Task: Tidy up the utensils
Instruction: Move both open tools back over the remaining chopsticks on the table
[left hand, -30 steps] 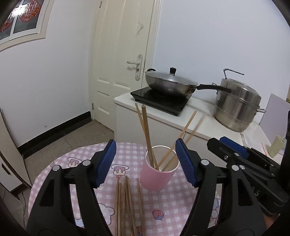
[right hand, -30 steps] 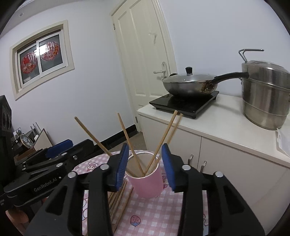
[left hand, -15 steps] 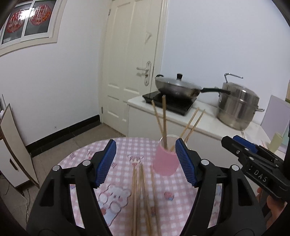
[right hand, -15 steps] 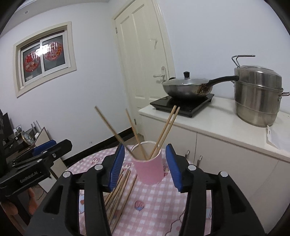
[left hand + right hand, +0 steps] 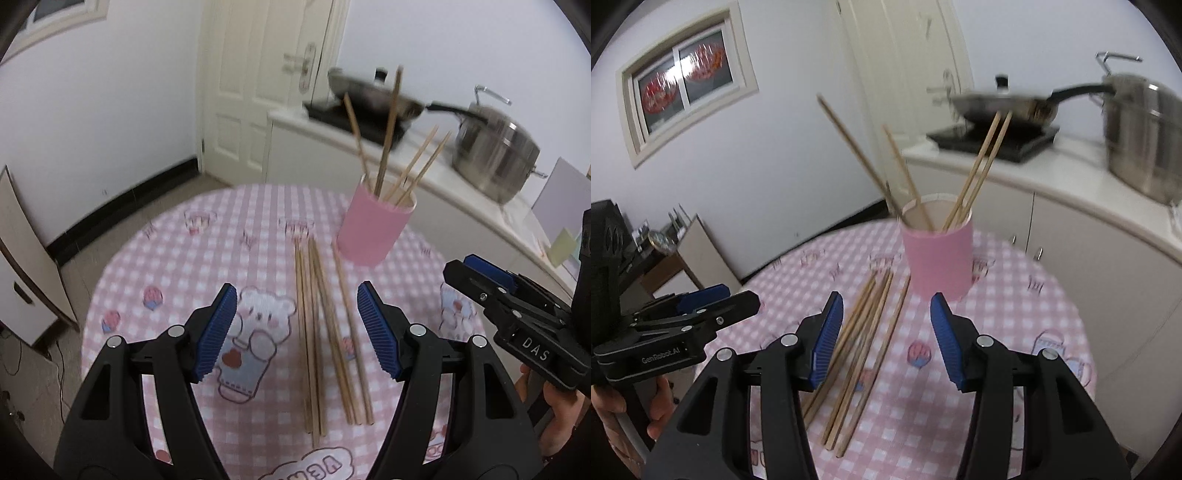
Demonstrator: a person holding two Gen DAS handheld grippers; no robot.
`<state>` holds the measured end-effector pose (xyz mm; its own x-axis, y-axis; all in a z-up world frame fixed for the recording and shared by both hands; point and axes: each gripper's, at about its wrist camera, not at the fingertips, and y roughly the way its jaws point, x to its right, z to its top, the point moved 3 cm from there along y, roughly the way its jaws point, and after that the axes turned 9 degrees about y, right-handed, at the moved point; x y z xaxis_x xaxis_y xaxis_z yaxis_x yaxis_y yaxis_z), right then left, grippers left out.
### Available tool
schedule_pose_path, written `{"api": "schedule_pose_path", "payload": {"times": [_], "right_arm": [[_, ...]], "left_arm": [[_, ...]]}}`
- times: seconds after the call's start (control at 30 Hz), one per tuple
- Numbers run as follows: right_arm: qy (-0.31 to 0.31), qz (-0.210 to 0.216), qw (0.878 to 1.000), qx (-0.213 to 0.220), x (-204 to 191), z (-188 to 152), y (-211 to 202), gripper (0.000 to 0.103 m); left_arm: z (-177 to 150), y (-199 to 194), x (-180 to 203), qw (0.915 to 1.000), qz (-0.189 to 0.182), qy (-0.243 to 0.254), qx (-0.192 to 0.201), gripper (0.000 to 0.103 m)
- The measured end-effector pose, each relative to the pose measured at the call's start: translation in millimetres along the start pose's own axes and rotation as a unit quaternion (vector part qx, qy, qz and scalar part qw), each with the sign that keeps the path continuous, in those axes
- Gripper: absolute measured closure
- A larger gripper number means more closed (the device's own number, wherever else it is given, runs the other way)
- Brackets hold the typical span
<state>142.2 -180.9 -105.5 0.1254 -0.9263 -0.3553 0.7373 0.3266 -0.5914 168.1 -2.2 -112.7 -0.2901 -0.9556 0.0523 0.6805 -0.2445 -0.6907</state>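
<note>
A pink cup (image 5: 375,229) stands on the far side of a round table with a pink checked cloth (image 5: 207,266). Several wooden chopsticks stand in the cup (image 5: 938,254). Several more chopsticks (image 5: 325,332) lie flat on the cloth in front of the cup, also seen in the right wrist view (image 5: 864,339). My left gripper (image 5: 295,328) is open and empty, above the lying chopsticks. My right gripper (image 5: 886,332) is open and empty, held over the same bundle. Each gripper shows in the other's view, the right one (image 5: 517,317) and the left one (image 5: 676,325).
Behind the table a white counter (image 5: 1052,177) carries a black hob with a lidded pan (image 5: 1004,103) and a steel pot (image 5: 1141,133). A white door (image 5: 266,85) is at the back. A low cabinet (image 5: 22,266) stands left of the table.
Both grippers have pulled back from the cup and tilted down over the table. The cup now sits farther off and the lying chopsticks are in full view.
</note>
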Motion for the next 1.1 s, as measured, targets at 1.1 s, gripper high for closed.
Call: {"api": "schedule_pose_path", "payload": {"times": [1.1], "right_arm": [[0.029,-0.019,0.992,-0.120,31.7,-27.6,78.3,0.051]], "left_arm": [[-18.8,139.4,-11.1,0.9843,-0.001,0.009,-0.176,0.046]]}}
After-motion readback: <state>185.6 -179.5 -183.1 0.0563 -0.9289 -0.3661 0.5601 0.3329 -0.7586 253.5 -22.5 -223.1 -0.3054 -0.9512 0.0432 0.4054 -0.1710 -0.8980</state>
